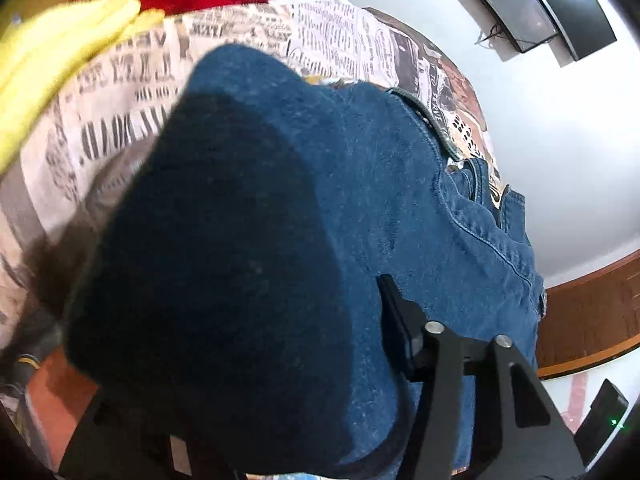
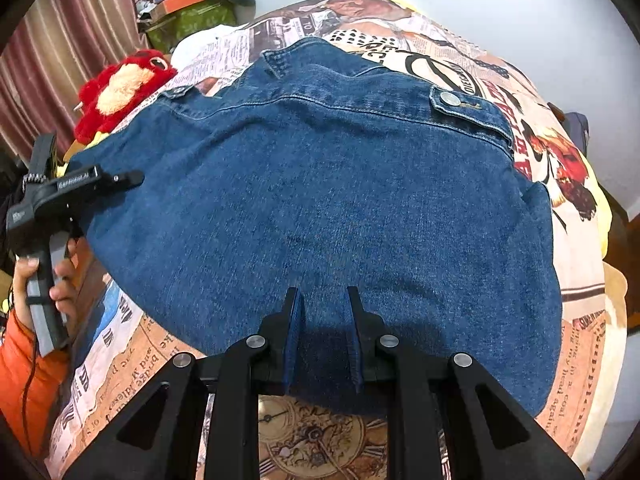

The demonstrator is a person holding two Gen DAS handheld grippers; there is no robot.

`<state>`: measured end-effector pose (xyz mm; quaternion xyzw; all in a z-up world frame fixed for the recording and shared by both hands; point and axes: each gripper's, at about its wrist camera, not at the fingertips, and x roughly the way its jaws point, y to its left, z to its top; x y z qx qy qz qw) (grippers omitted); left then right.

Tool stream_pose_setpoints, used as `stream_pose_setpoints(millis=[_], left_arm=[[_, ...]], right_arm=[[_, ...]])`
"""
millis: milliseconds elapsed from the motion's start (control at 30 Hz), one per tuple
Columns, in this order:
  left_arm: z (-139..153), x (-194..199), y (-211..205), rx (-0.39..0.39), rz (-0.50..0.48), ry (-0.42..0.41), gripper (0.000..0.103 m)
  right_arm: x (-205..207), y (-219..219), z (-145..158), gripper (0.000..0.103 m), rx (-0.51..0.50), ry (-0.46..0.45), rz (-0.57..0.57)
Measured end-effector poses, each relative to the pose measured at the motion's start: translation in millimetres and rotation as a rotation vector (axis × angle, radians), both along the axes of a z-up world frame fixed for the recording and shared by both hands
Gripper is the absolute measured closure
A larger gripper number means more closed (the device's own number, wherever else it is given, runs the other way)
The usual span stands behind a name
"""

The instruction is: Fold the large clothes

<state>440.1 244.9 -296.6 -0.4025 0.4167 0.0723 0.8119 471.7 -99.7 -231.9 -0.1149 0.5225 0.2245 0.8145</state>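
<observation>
A blue denim jacket (image 2: 320,200) lies spread over a bed covered in a newspaper-print sheet (image 2: 120,340). My right gripper (image 2: 324,312) is at the near hem, shut on a pinch of the denim. My left gripper (image 2: 128,178), held by a hand (image 2: 60,276) in an orange sleeve, is at the jacket's left edge. In the left wrist view a thick bulge of the jacket (image 1: 360,200) fills my left gripper (image 1: 260,288). One finger (image 1: 396,320) presses against the cloth; the other is hidden under it.
A red plush toy (image 2: 120,88) lies at the far left of the bed beside yellow cloth (image 1: 60,60). Striped curtains (image 2: 60,60) and a pile of things (image 2: 192,4) stand behind. A dark screen (image 1: 516,12) hangs on the white wall. Wooden edge (image 1: 592,320) at right.
</observation>
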Motion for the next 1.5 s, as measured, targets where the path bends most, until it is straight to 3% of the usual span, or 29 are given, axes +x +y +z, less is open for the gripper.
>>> stream_pose_setpoints(millis=[100,167,267,500,667,867,967,1167,1367,1500], left_arm=[[31.1,-2.5,-14.9,0.171,-0.051,-0.047,0.055],[47.9,-8.7,-16.7,0.241,-0.067,-0.077,0.059],[78.6,-19.2,-16.1,0.303,-0.075,-0.133,0.066],[144.5,-36.8,-38.3,0.496,-0.105,-0.239,0.067],[156.5,-28.3,-52.6,0.535,-0.143,-0.235,0.068],[126.4,-6.2,-63.1,0.506,-0.207,-0.117,0.067],[127.7,-2.8,-61.9,0.473,-0.192,-0.124,0.069],[166.0,4.8,-92.5,0.514,-0.196,-0.198,0.071],[211.0,17.7,-162.6,0.578,-0.280,-0.325,0.072],[216.2,26.6,-227.7,0.669,-0.371,-0.367,0.072]], right_arm=[[-0.8,3.8,3.8,0.086,-0.024,0.011,0.002],[-0.7,7.5,6.5,0.086,-0.022,0.027,0.010],[2.8,15.5,12.7,0.086,0.027,0.075,0.027],[19.8,65.4,26.0,0.086,0.202,0.171,0.066],[19.2,119.3,1.1,0.086,0.219,0.282,0.165],[5.4,136.4,-28.8,0.086,0.148,0.205,0.196],[-2.5,133.7,-23.7,0.086,0.116,0.193,0.258],[0.5,83.5,6.1,0.086,0.155,0.249,0.197],[-3.0,-13.9,44.2,0.086,0.173,0.138,0.049],[-14.8,-81.0,62.1,0.086,0.173,0.089,-0.069]])
